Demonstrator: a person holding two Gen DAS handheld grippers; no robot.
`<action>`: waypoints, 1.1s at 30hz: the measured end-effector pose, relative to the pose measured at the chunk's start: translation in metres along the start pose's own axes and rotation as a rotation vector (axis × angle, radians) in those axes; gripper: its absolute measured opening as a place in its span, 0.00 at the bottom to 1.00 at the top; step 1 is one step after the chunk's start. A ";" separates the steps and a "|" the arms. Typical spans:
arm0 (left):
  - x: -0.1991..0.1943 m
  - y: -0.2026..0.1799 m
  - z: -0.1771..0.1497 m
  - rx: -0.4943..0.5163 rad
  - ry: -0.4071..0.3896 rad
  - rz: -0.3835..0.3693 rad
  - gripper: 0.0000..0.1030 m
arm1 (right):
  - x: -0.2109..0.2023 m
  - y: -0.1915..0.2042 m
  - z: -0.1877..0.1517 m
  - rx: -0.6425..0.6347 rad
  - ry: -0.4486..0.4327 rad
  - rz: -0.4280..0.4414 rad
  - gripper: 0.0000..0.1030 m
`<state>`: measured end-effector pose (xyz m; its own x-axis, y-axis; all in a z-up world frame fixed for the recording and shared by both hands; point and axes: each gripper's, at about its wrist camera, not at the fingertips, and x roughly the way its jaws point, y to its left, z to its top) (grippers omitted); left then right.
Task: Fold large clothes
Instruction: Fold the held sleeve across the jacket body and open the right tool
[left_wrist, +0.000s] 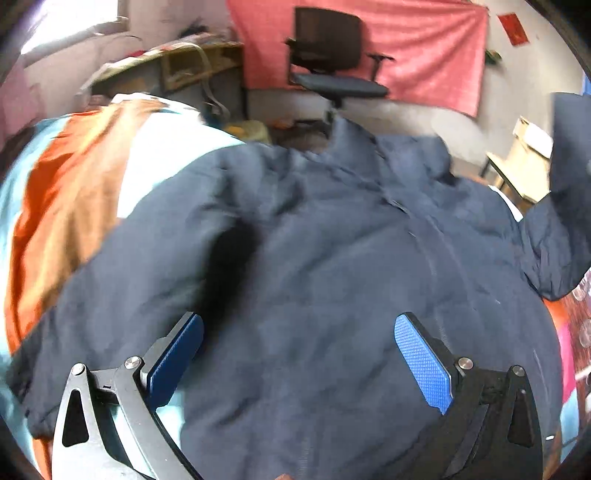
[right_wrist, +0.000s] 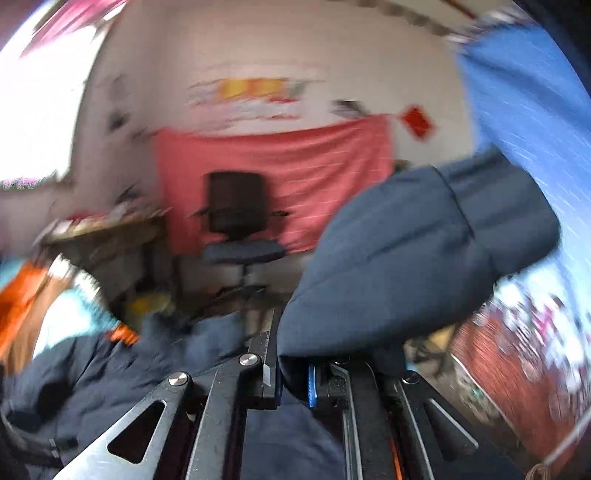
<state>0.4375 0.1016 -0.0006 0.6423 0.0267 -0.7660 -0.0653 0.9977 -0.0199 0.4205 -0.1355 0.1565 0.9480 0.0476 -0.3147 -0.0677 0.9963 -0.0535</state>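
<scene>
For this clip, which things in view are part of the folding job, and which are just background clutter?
Part of the job:
- navy padded jacket, spread on the striped bedcover
- jacket sleeve, clamped in the right claw
- left claw, open above the jacket

Just lying about:
- office chair
- red wall cloth
- cluttered desk

Jacket on the bed, chair behind

We see the jacket spread on the bedspread, the office chair beyond at twelve o'clock, a sleeve at two o'clock.
</scene>
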 end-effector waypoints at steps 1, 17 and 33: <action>-0.006 0.010 0.001 -0.014 -0.018 0.019 0.99 | 0.008 0.015 -0.003 -0.022 0.021 0.030 0.09; -0.008 0.044 -0.003 -0.108 -0.102 -0.086 0.99 | 0.064 0.136 -0.128 -0.341 0.539 0.278 0.19; 0.038 -0.020 -0.021 0.077 -0.007 -0.112 0.99 | 0.053 -0.063 -0.125 0.080 0.622 0.267 0.37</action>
<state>0.4469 0.0813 -0.0428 0.6476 -0.0851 -0.7572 0.0656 0.9963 -0.0559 0.4363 -0.2049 0.0246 0.5452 0.2659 -0.7951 -0.2285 0.9596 0.1642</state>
